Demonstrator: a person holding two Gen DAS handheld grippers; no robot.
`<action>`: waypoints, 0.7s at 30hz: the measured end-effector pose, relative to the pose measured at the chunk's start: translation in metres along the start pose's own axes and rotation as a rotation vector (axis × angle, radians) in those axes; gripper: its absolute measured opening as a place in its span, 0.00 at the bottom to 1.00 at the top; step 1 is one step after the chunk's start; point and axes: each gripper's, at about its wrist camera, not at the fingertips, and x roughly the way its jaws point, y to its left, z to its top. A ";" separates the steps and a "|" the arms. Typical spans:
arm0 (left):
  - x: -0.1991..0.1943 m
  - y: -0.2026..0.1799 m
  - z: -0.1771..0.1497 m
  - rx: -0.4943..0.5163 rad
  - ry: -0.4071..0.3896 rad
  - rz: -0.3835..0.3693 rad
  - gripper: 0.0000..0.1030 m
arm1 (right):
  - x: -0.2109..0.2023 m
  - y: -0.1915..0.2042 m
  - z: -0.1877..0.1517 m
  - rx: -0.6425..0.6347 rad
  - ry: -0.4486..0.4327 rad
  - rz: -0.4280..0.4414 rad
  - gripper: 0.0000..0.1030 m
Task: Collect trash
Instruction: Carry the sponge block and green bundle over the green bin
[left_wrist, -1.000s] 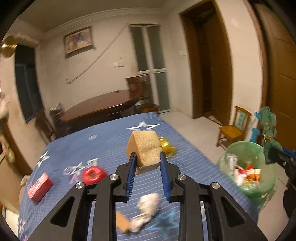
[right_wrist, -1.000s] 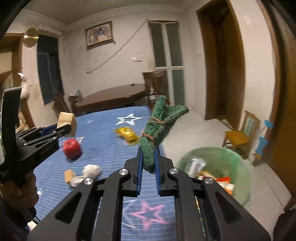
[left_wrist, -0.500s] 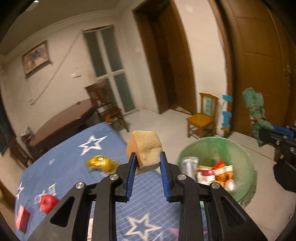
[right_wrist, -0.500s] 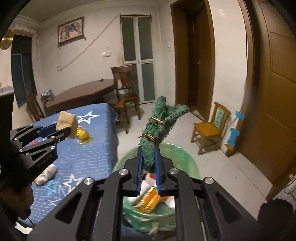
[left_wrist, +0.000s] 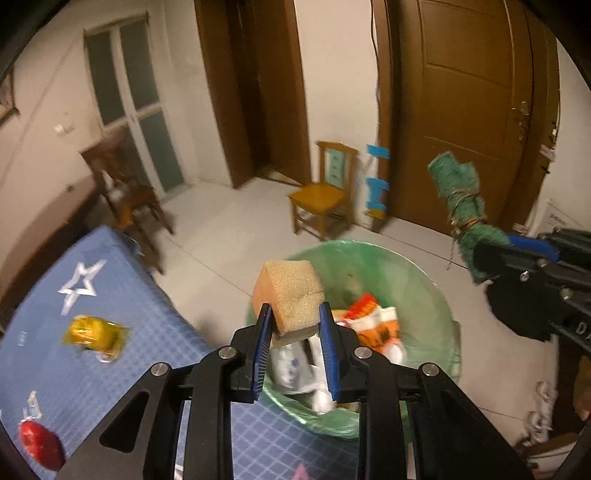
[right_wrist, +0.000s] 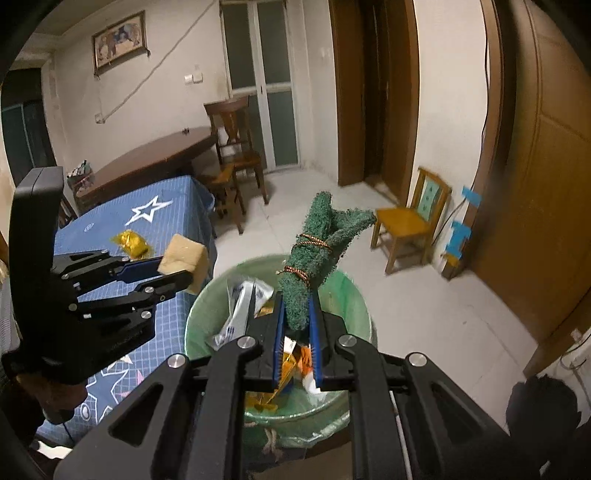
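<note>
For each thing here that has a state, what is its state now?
left gripper: shut on sponge, above bin
right gripper: shut on green scouring pad bundle
trash bin: lined, partly filled
yellow wrapper: lying on blue tablecloth

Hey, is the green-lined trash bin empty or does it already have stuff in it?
Partly filled. The green-lined trash bin holds white and orange wrappers below its rim.

I see dim warm indoor light, heavy fisheye bending, dark corner vignette; left wrist view motion-blurred.
</note>
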 end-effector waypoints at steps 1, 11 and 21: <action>0.005 0.003 0.000 -0.005 0.020 -0.038 0.26 | 0.002 -0.002 0.000 0.007 0.013 0.005 0.10; 0.028 0.017 -0.006 -0.015 0.067 -0.085 0.26 | 0.021 -0.004 -0.004 0.021 0.101 0.046 0.10; 0.032 0.032 -0.003 -0.022 0.061 -0.111 0.26 | 0.030 -0.005 0.001 0.016 0.115 0.058 0.13</action>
